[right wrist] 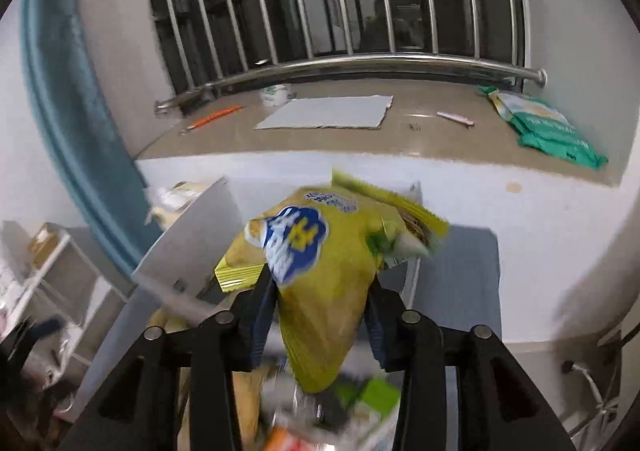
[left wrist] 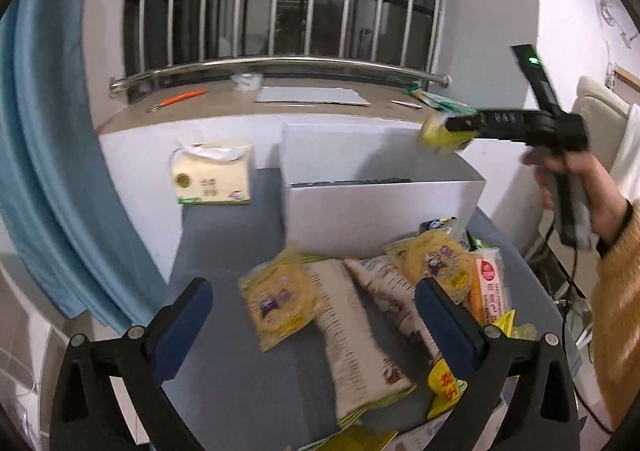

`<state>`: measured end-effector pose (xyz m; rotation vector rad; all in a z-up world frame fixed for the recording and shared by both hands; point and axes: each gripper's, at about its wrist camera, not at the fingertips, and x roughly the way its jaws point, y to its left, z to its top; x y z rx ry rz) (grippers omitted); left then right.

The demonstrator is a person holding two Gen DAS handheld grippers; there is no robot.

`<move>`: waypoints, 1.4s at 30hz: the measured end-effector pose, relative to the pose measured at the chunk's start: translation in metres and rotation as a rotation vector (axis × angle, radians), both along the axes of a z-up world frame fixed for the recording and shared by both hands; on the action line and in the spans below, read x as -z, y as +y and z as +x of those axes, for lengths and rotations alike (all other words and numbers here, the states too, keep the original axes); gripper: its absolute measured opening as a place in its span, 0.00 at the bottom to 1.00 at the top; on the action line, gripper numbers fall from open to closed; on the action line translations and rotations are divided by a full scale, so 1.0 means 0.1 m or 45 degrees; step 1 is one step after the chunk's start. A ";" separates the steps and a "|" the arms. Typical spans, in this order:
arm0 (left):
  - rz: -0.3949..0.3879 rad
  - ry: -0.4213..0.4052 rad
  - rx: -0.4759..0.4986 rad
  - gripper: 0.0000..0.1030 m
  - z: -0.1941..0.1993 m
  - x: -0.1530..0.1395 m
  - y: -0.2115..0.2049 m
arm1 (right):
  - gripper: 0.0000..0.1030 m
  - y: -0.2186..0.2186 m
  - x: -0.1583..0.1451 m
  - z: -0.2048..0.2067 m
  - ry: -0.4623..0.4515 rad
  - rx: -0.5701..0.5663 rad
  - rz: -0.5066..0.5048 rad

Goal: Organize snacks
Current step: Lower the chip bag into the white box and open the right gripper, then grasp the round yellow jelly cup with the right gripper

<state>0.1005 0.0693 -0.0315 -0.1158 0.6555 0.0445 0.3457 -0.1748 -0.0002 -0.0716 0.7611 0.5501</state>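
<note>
Right claw (right wrist: 320, 307) clamps a yellow snack bag (right wrist: 320, 271) over the white box (left wrist: 380, 203); left claw (left wrist: 312, 327) gapes wide.

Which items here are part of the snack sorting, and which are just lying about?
Job: yellow snack bag clamped in right gripper; white box; snack packets on table; open left gripper.
Lying about: tissue pack, orange pen, grey sheet, green bag.

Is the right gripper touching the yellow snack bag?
Touching. The right wrist view shows the right gripper with both fingers pressed against the yellow snack bag, holding it up.
</note>
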 end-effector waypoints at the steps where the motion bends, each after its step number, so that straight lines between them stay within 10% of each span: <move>1: -0.021 0.000 -0.011 1.00 -0.04 0.00 0.05 | 0.87 0.04 0.01 0.08 0.017 0.017 -0.001; 2: -0.041 -0.003 -0.019 1.00 -0.06 -0.01 0.09 | 1.00 0.05 0.00 0.15 0.027 0.054 0.013; 11: 0.015 -0.235 -0.109 1.00 -0.45 -0.15 0.18 | 1.00 -0.23 -0.17 -0.25 -0.064 0.058 0.153; 25: -0.078 -0.060 0.002 1.00 -0.73 0.09 -0.02 | 1.00 -0.97 0.20 -2.02 -0.082 0.078 0.256; 42: -0.073 0.065 0.018 1.00 -0.82 0.53 -0.14 | 1.00 -0.78 1.12 -2.47 0.128 0.044 -0.095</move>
